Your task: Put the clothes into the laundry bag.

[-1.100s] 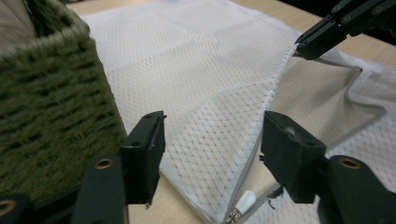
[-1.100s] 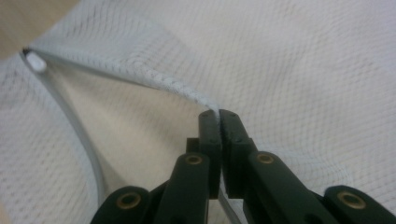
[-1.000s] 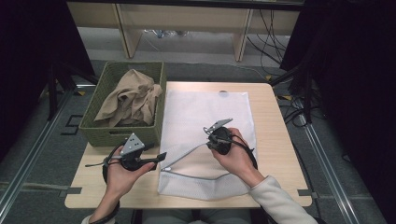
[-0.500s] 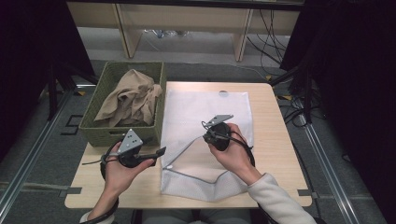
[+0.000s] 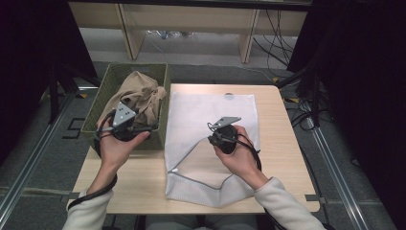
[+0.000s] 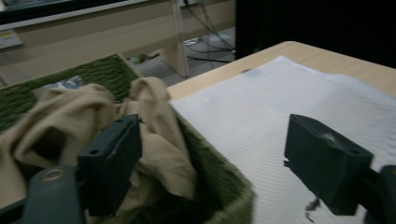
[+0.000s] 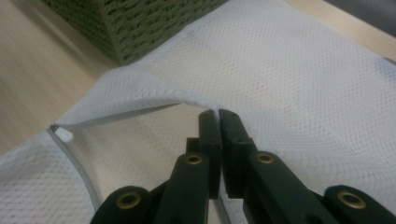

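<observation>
From above, our right gripper [image 5: 214, 135] lifts the mesh bag [image 5: 210, 115] open on the table [image 5: 134, 184]. Our left gripper [image 6: 210, 158], spread, nears the beige cloth [image 6: 70, 116] in the basket [image 6: 219, 186]. Right jaws pinch the bag's upper layer; loading remains.

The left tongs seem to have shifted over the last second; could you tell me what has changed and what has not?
The left tongs rose from the table's front edge to the basket, jaws open over the tan cloth. The right tongs, shut on the mesh bag, lifted its upper layer, so the mouth gapes wider. Basket and cloth stayed put.
</observation>
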The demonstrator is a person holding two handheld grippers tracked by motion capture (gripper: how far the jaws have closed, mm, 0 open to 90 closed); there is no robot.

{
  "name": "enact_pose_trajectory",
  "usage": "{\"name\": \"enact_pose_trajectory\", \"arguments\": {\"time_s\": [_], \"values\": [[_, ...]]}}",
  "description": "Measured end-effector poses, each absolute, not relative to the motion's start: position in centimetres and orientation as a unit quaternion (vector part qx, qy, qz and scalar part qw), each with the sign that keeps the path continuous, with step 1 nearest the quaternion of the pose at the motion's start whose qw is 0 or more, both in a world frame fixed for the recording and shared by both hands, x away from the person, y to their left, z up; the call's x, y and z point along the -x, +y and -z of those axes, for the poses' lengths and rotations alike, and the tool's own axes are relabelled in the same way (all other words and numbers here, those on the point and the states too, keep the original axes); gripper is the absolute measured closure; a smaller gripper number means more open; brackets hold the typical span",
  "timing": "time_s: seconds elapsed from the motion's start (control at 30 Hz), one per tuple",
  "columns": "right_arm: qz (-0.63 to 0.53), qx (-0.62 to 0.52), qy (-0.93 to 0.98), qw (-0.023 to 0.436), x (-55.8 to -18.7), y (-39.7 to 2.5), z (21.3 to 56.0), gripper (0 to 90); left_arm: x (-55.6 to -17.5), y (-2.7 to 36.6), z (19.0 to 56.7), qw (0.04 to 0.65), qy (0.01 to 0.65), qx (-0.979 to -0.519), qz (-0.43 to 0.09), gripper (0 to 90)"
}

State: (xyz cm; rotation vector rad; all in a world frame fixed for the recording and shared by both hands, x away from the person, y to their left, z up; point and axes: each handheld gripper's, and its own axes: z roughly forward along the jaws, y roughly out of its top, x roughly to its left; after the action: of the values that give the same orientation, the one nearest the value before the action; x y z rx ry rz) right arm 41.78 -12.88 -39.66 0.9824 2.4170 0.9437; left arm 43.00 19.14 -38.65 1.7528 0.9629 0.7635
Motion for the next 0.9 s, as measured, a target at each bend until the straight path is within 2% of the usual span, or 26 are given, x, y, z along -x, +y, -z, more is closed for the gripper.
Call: {"name": "enact_pose_trajectory", "arguments": {"time_s": [0.17, 0.37, 0.7, 0.9], "values": [[-0.336, -0.352, 0.855, 0.18, -41.8, -12.9, 39.6, 89.5, -46.2, 19.9, 38.3, 0.456, 0.425, -0.712, -0.322, 10.5], [-0.337, -0.356, 0.855, 0.172, -41.7, -12.8, 39.4, 89.5, -49.6, 20.2, 38.3, 0.427, 0.452, -0.714, -0.321, 5.9], [-0.342, -0.359, 0.85, 0.176, -41.7, -12.7, 39.6, 89.5, -53.6, 20.9, 38.4, 0.389, 0.486, -0.719, -0.31, 0.7], [-0.334, -0.367, 0.853, 0.159, -41.5, -12.7, 39.6, 89.5, -55.4, 21.8, 39.3, 0.354, 0.496, -0.736, -0.294, 0.0]]}}
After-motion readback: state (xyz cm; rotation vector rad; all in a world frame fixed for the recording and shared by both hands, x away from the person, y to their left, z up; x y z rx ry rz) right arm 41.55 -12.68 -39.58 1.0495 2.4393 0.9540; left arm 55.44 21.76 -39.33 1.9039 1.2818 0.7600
